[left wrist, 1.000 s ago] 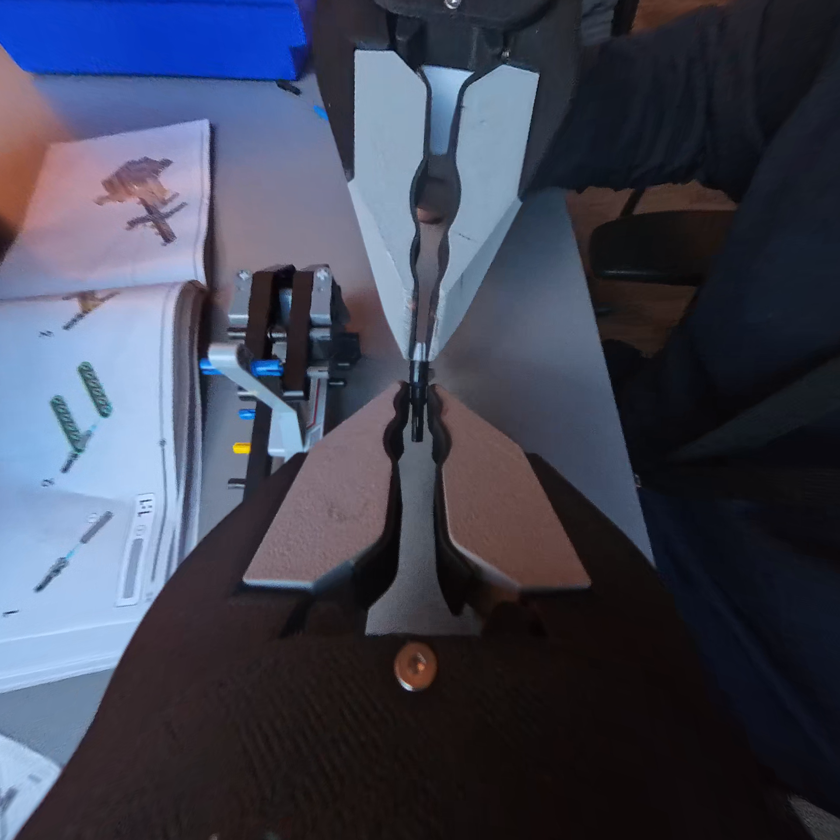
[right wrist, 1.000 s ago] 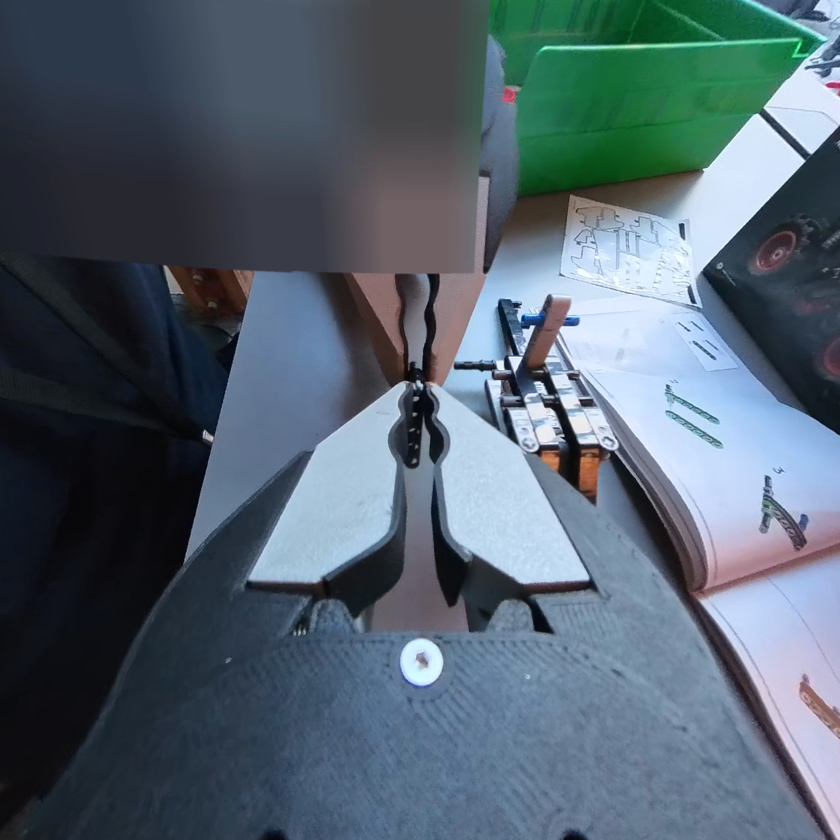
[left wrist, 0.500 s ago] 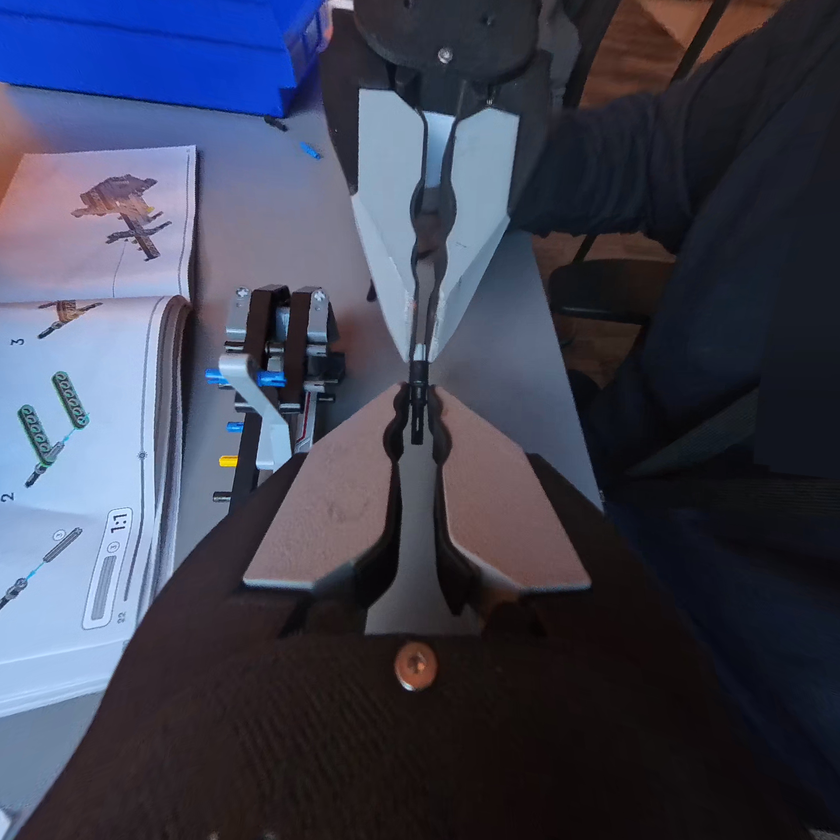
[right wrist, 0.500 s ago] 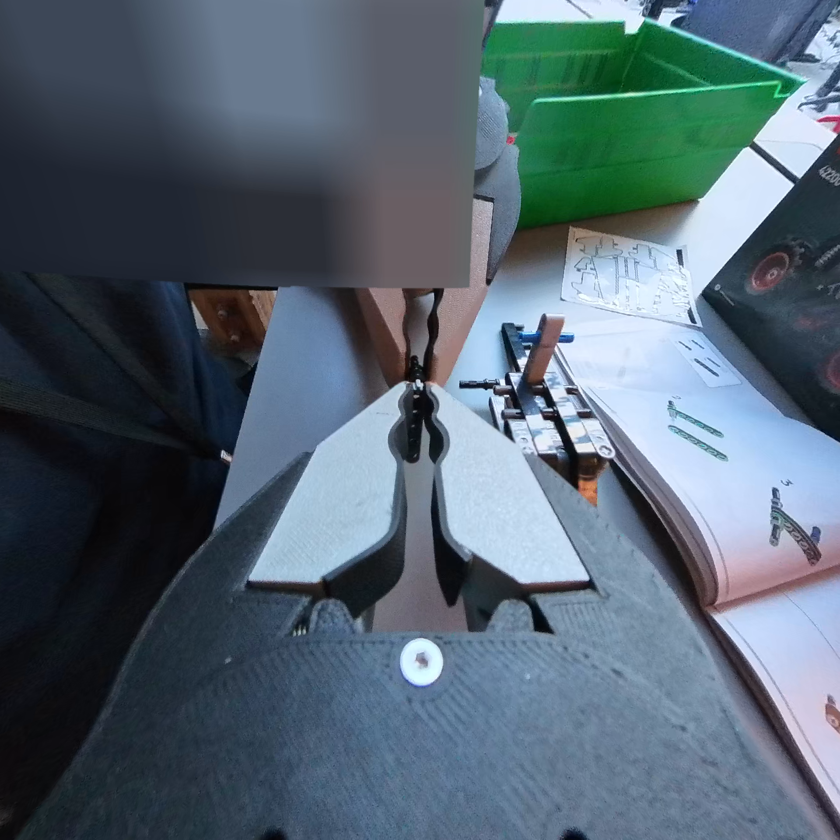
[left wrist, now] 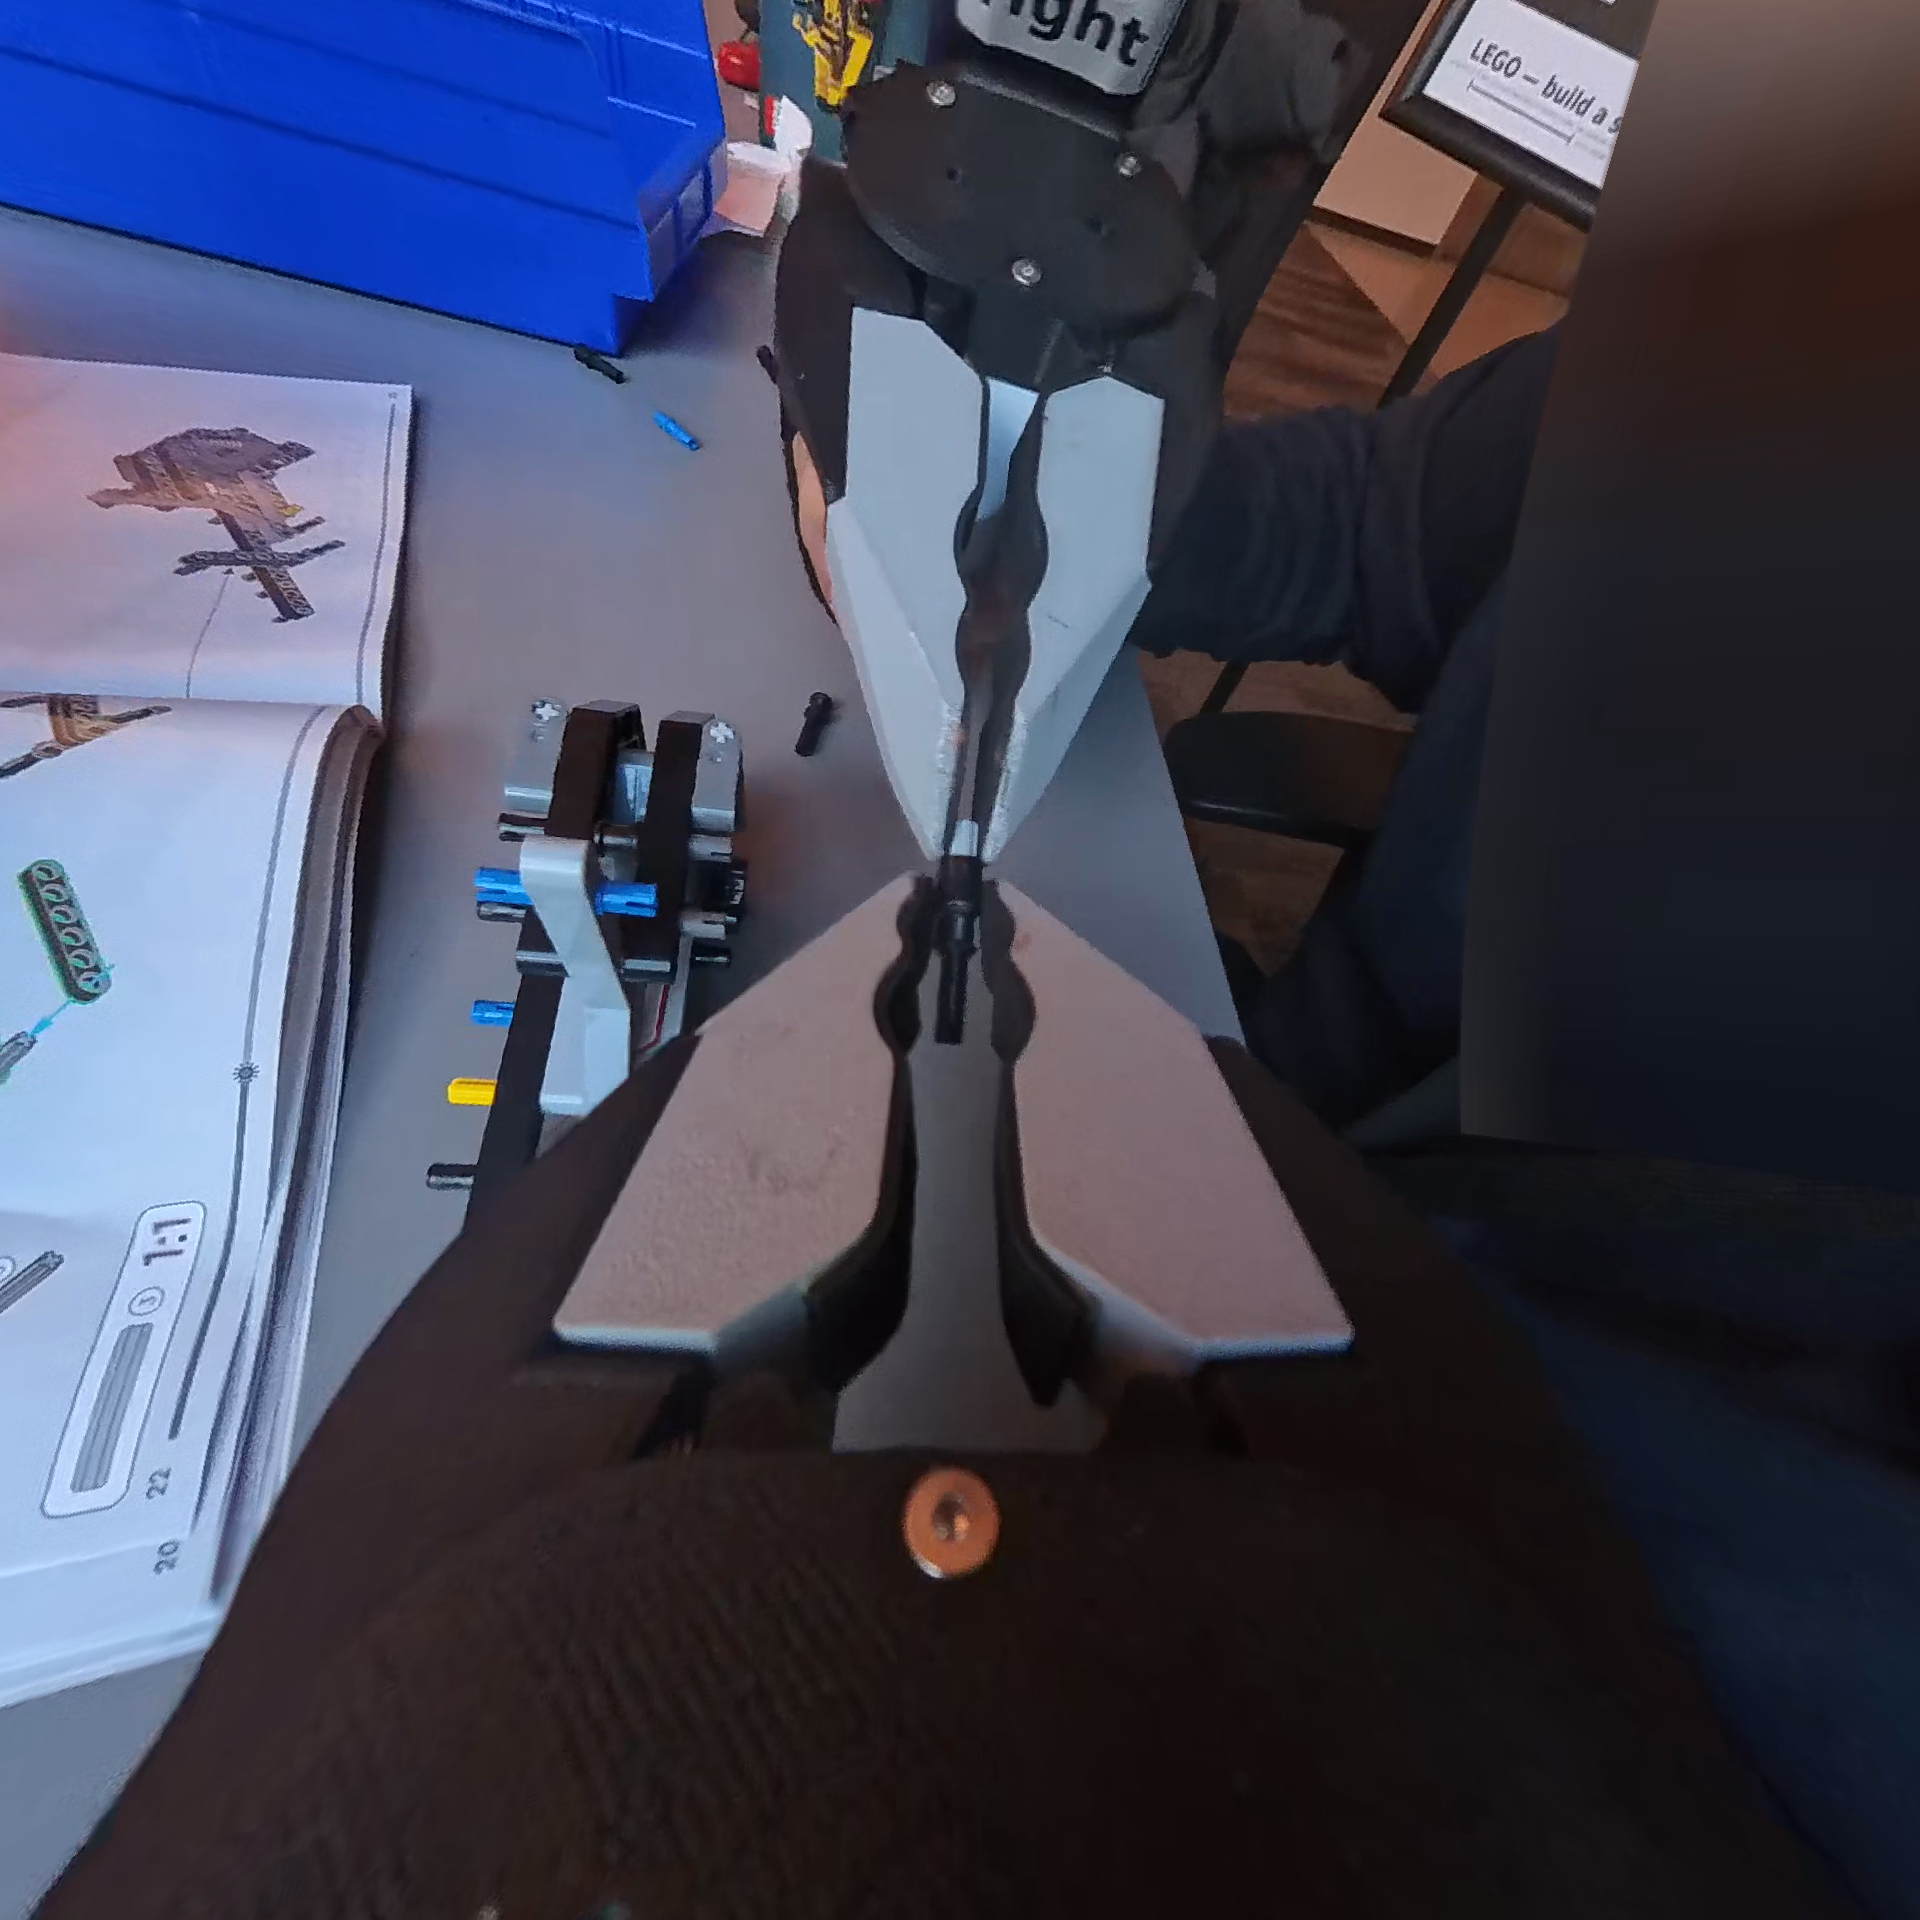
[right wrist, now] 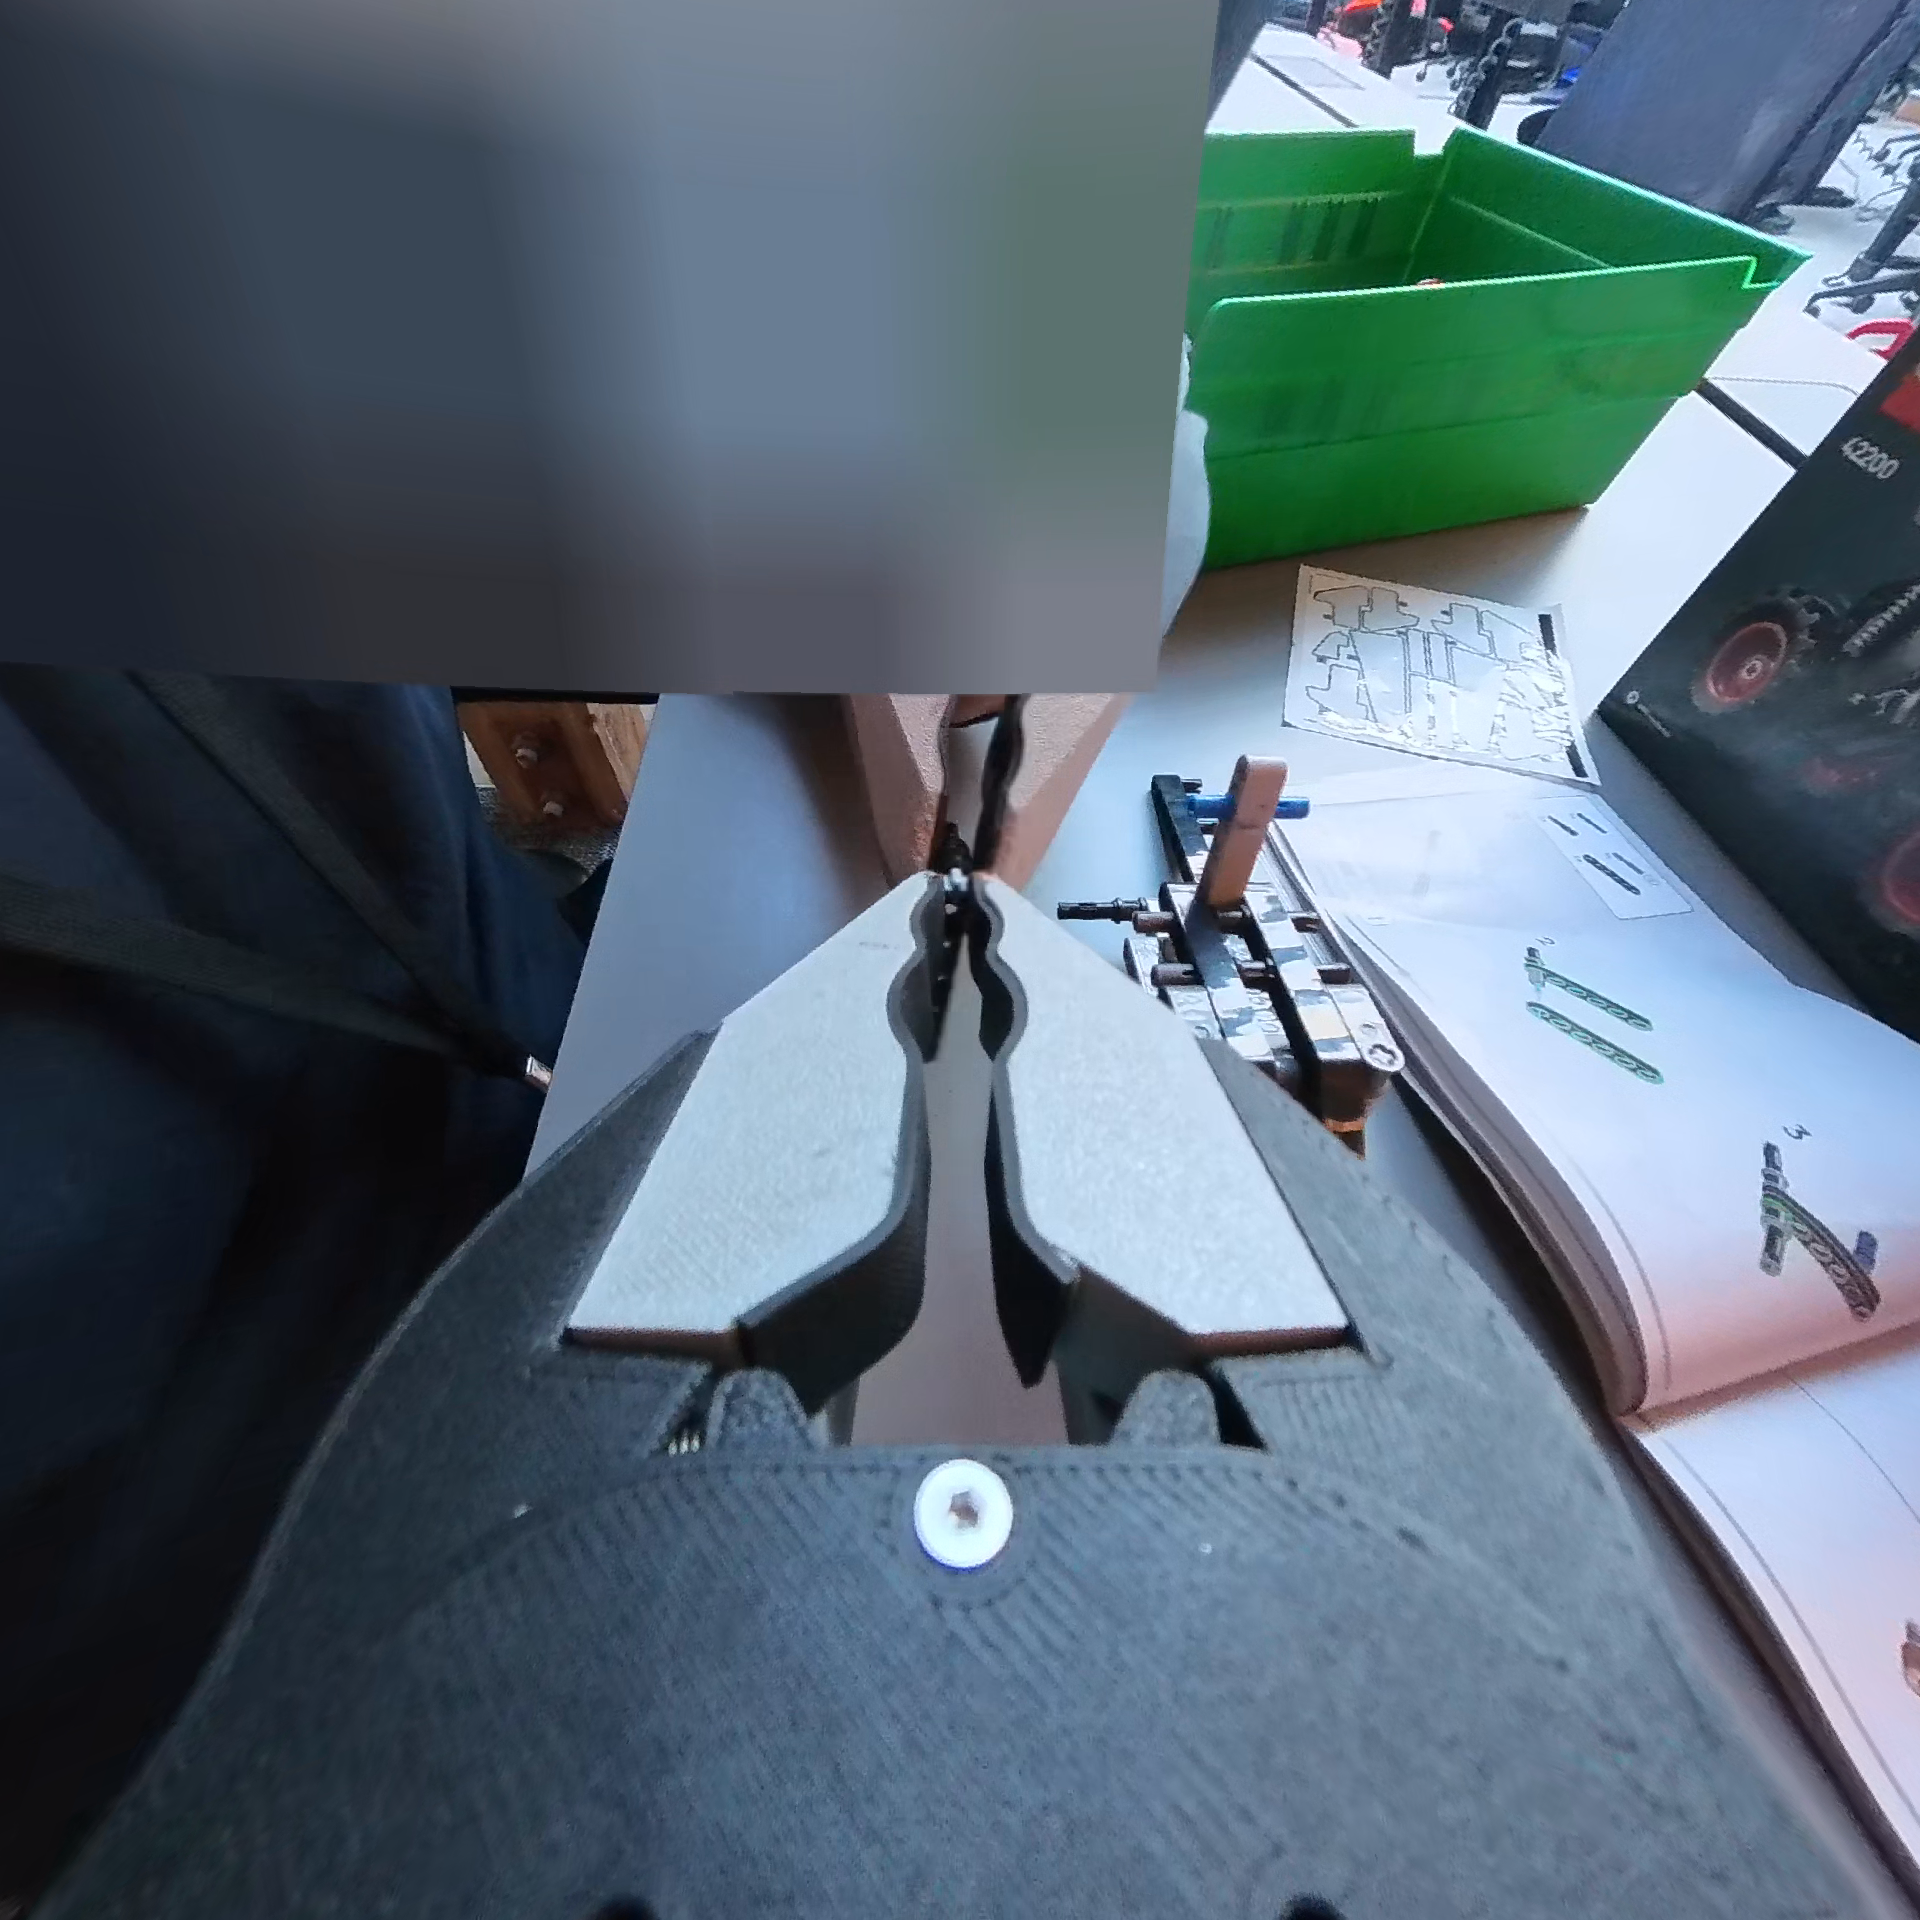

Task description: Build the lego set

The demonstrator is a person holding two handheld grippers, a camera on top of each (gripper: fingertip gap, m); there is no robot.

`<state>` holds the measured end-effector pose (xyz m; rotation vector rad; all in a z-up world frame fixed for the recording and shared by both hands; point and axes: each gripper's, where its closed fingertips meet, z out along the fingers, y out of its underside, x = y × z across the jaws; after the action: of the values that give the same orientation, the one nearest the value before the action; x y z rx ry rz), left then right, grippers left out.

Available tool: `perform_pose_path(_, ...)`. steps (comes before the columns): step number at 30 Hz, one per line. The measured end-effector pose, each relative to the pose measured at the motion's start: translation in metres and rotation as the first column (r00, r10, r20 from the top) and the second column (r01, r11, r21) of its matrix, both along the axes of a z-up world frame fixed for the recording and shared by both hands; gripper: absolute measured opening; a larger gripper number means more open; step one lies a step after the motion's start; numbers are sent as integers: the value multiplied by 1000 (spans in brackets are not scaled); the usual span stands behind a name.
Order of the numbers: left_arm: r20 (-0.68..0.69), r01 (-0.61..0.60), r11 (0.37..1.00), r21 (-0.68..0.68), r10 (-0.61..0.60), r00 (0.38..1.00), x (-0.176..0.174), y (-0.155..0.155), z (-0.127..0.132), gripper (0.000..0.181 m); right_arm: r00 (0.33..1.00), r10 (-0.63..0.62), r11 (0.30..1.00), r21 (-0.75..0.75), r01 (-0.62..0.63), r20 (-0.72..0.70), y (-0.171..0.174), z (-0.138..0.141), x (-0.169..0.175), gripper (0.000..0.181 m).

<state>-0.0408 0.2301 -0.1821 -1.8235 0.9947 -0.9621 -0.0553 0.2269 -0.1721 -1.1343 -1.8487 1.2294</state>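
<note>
The left gripper [left wrist: 951,914] is closed on a short black pin [left wrist: 950,971]; the pin stands along the fingers, with its far end out past the tips. The right gripper [right wrist: 961,896] is also closed, on a thin black beam [right wrist: 943,987] that lies edge-on between its pads. In the left wrist view the right gripper [left wrist: 966,847] comes from the opposite side, tip to tip with the left one, and the pin's end meets a small light piece at its tips. Whether the pin is already inside the beam I cannot tell. Both grippers are above the near edge of the grey table [left wrist: 582,540], beside a person in dark sleeves.

The half-built model [left wrist: 613,894] lies on the table just left of the left gripper. It is black and grey, with blue pins and one yellow pin on its side. A loose black pin [left wrist: 814,722] lies between the model and the right gripper, and a blue pin [left wrist: 675,429] lies farther behind the model. The open manual [left wrist: 156,935] is on the other side of the model, touching or almost touching it. A blue bin [left wrist: 343,135] stands far behind the manual.

In the right wrist view the model [right wrist: 1247,935] is between the gripper and the manual [right wrist: 1662,1091]. Beyond the model are a sticker sheet [right wrist: 1434,675], a green bin [right wrist: 1455,343] and the dark set box [right wrist: 1818,727].
</note>
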Motion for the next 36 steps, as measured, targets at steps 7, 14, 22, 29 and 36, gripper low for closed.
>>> perform_pose_path(7,23,-2,1000,-22,2,1000,0,0,1,6,1000,-2,1000,0,2,0,1,-1,0,1)
perform_pose_path(14,-83,-28,999,31,31,996,-2,2,-8,5,999,-12,1000,16,12,35,2,-9,-1,1)
perform_pose_path(22,-132,-28,998,57,36,991,-1,1,-13,6,998,-4,998,69,-1,61,0,-14,1,1)
perform_pose_path(29,-102,-24,998,59,30,994,-2,1,-11,6,998,-5,1000,29,3,64,2,-13,1,1)
perform_pose_path(36,-136,-37,996,80,48,990,-3,3,-14,6,997,-17,999,52,13,70,4,-15,1,1)
